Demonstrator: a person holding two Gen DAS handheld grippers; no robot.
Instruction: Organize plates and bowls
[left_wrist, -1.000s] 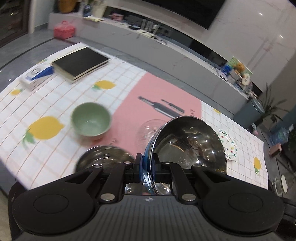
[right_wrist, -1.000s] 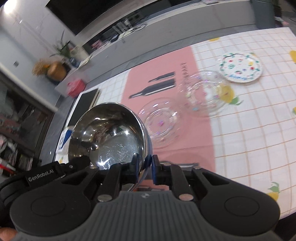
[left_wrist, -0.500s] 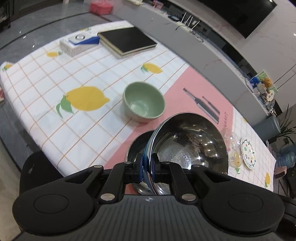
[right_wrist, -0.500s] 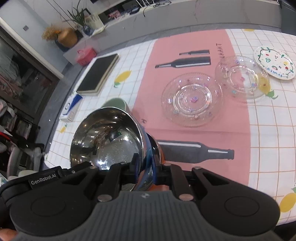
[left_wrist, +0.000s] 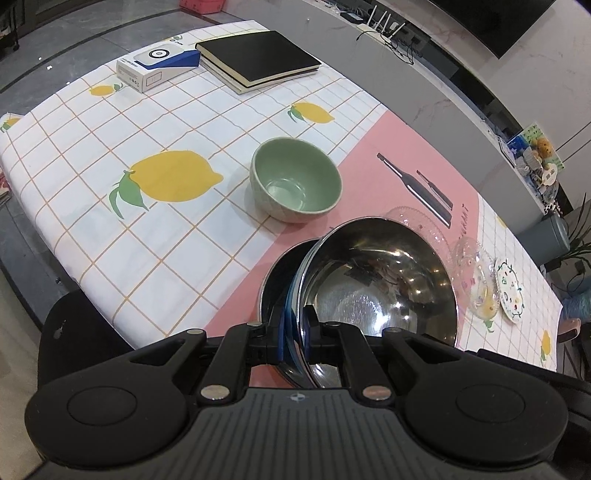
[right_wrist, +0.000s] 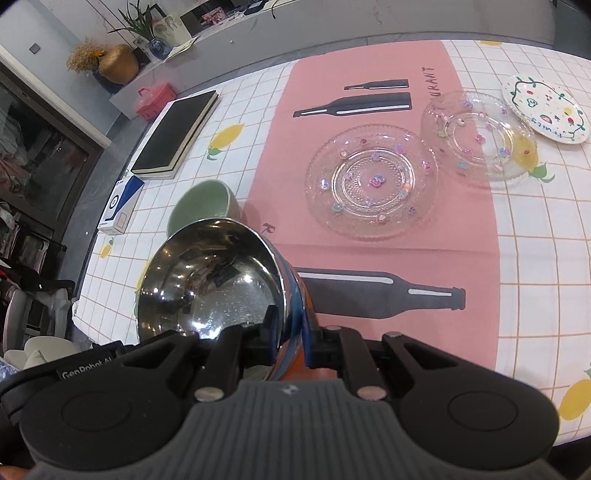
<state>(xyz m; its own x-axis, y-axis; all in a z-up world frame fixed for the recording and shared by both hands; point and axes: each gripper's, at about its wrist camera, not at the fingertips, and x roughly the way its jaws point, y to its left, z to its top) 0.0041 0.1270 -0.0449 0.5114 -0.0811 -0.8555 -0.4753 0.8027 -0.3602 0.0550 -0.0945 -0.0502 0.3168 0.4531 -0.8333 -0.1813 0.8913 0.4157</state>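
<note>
This is a home living or dining room. The surface wears a lemon-print tablecloth (left_wrist: 110, 155). Beyond the hand-held gripper runs a long low grey cabinet (right_wrist: 236, 35) with a gold vase (right_wrist: 118, 62), potted plant (right_wrist: 142, 22) and router (left_wrist: 380, 27).

Left gripper (left_wrist: 295, 328) clamps steel bowl (left_wrist: 380, 288) rim, tilted over second steel bowl (left_wrist: 277, 273); green bowl (left_wrist: 295, 184) beyond, black notebook (left_wrist: 258, 59) far.
</note>
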